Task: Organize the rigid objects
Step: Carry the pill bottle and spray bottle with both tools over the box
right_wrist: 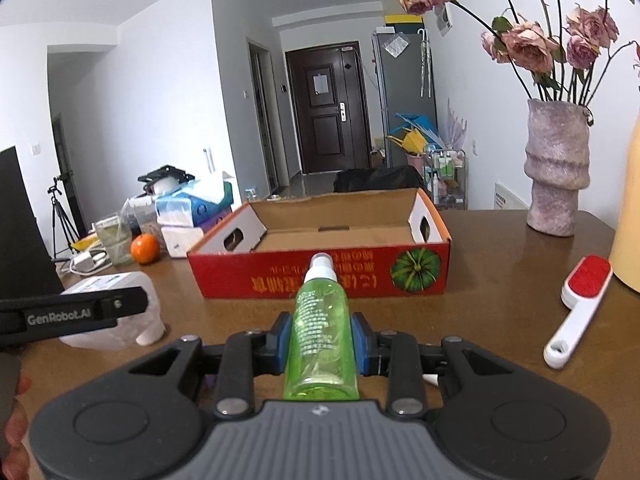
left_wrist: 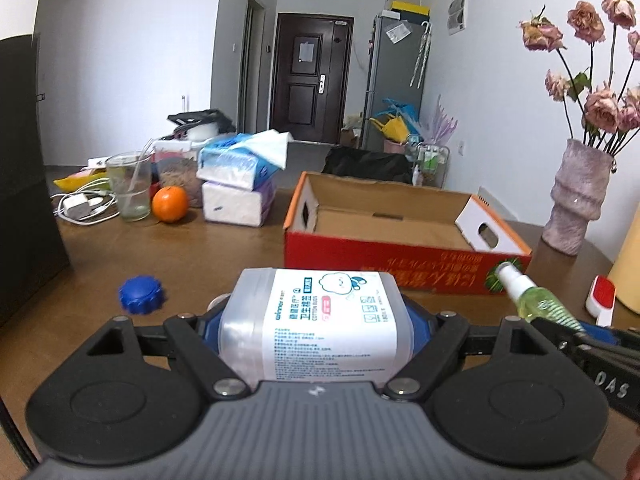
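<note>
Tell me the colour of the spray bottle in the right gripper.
Translucent green spray bottle with a white nozzle; the right wrist view shows it best.

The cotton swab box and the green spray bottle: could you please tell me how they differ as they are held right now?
The cotton swab box is wide, clear-walled, with a white printed label; the green spray bottle is slim, translucent green, with a white nozzle. The left tool therefore stands wide around the box, while the right tool is nearly closed on the bottle. Both are gripped and face the open red cardboard box.
</note>
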{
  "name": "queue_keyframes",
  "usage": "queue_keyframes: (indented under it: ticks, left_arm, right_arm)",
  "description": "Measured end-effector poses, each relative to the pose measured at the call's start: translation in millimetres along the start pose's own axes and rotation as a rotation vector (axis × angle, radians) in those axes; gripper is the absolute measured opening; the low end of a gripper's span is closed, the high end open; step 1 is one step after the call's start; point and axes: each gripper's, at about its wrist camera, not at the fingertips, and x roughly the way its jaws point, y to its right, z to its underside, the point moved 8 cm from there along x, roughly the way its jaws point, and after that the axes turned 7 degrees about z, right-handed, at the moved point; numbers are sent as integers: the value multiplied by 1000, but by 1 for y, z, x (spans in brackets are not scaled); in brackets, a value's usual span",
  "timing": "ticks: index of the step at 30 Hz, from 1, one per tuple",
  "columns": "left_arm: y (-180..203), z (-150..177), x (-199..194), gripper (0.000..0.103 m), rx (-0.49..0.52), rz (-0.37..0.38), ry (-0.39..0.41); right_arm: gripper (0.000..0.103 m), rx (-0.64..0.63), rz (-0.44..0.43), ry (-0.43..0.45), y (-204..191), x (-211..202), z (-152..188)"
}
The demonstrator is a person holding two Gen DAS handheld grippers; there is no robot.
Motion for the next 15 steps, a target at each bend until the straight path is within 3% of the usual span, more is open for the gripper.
queue_keyframes:
  ticks: [15]
  left_arm:
    - [14,-48,45,83,-56,20,54]
  right_arm:
    - [30,47,-27,52,-3,44,-45]
